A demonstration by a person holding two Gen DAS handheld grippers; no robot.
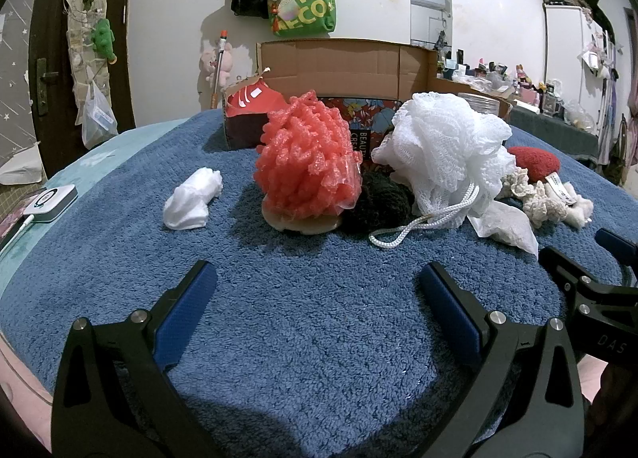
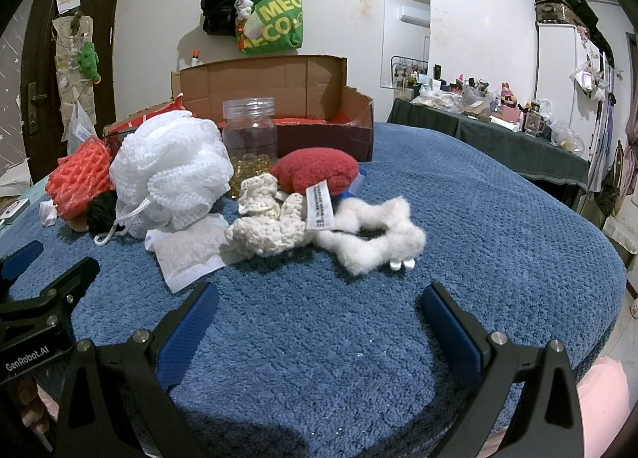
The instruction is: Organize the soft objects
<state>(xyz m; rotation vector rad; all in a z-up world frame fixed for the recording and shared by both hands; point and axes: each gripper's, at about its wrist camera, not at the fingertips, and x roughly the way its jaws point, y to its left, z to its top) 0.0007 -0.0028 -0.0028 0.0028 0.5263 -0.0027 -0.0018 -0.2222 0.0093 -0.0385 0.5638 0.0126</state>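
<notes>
Both hand-held grippers sat low over the blue towel [image 1: 311,338] covering the surface, side by side, short of the pile. Left hand-held gripper [image 1: 317,290]: pads apart, nothing between them. Right hand-held gripper [image 2: 319,308]: likewise spread and empty. Judged that no soft object had been picked yet. Left to right on the towel: a small white crumpled wad [image 1: 191,198] lying alone, apart from the rest; a coral mesh puff [image 1: 309,166] standing on a pale base; a dark woolly ball [image 1: 377,204] wedged between that puff and the white mesh bath pouf [image 1: 442,154], whose cord loop trailed forward; a flat white tissue-like sheet [image 2: 191,254] partly tucked under the pouf; a cream crocheted piece [image 2: 265,224]; a red plush cushion [image 2: 317,168] with its label hanging forward; a white fluffy loop [image 2: 379,236] nearest the right gripper. The items were heaped touching one another, presumably dumped for sorting. Containers: an open cardboard box [image 2: 279,99] stood behind the pile, flaps up; red lining visible inside, contents otherwise hidden. A clear lidless jar [image 2: 249,131] in front of it held small yellow-gold pieces at the bottom. Box judged the likely destination for the soft items, given its open top and nearness.
</notes>
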